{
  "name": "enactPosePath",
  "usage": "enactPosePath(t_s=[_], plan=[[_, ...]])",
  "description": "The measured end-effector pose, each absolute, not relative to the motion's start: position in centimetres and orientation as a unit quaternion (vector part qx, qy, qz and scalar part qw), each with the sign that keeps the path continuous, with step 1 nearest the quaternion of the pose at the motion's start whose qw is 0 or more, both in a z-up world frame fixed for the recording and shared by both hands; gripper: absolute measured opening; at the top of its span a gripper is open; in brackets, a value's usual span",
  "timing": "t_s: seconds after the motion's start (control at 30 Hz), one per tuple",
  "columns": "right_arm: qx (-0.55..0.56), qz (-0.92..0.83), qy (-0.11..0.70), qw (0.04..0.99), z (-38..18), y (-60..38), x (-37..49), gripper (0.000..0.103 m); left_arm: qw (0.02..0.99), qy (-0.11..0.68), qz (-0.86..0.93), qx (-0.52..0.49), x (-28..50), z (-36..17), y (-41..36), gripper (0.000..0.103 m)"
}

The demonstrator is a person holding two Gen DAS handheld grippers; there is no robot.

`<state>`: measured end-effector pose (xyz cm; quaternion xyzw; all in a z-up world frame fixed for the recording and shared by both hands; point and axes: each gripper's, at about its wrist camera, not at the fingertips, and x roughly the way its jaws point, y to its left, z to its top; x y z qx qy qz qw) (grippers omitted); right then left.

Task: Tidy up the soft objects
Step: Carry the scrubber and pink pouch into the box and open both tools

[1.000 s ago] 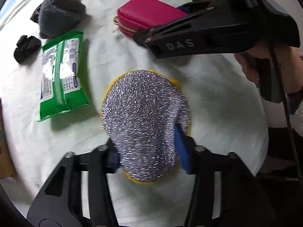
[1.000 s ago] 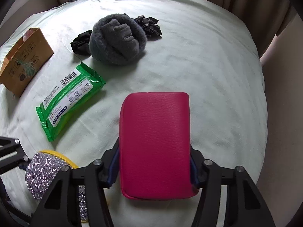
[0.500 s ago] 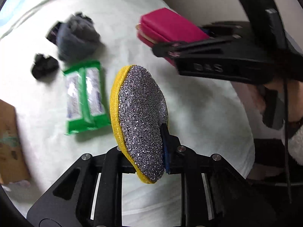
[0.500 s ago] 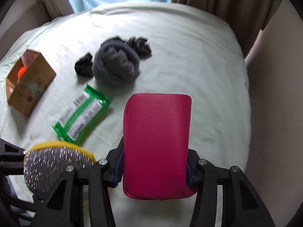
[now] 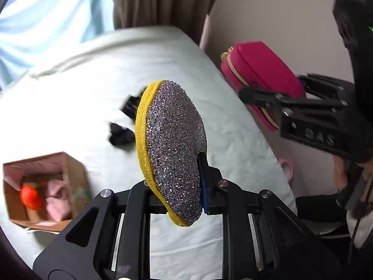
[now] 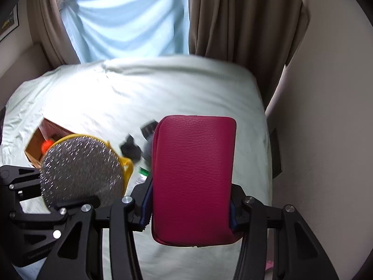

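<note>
My left gripper (image 5: 179, 186) is shut on a round silver scouring pad with a yellow rim (image 5: 172, 144), held on edge high above the bed. The pad also shows in the right wrist view (image 6: 81, 170). My right gripper (image 6: 188, 212) is shut on a pink leather pouch (image 6: 193, 175), also lifted; the pouch shows in the left wrist view (image 5: 256, 74), to the right of the pad. An open cardboard box (image 5: 44, 186) with an orange ball and pink cloth inside lies on the bed at lower left; it also shows in the right wrist view (image 6: 39, 140).
Black fabric pieces (image 5: 119, 133) lie on the pale bed sheet (image 5: 81, 88), partly behind the pad. A corner of the green wipes pack (image 6: 142, 175) peeks between pad and pouch. Brown curtains (image 6: 233, 23), a blue drape (image 6: 128, 23) and a wall (image 6: 326, 116) stand behind and right.
Both grippers have risen well above the bed with their loads and tilted up toward the window. The pad turned from flat to on edge. The box interior came into view.
</note>
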<state>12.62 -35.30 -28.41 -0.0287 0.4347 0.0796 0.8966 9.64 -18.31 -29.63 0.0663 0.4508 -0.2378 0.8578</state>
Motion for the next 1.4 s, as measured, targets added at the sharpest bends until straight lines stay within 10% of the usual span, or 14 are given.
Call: enactPosePath(t_s=[0.53, 0.93, 1.4], plan=[[0.02, 0.089, 0.413, 0.906, -16.7, -17.4, 9.7, 0.046, 0.888, 0.431, -0.163, 0.007, 11.7, -19.7, 2.8, 0.016], [0.079, 0.088, 0.472, 0.874, -21.3, -2.1, 13.6, 0.046, 0.854, 0.508, -0.106, -0.025, 17.4, -24.5, 20.3, 0.016], [0.154, 0.038, 0.575, 0.802, -32.0, 3.2, 19.4, 0.046, 0.804, 0.583, -0.122, 0.006, 23.5, -34.8, 21.4, 0.016]])
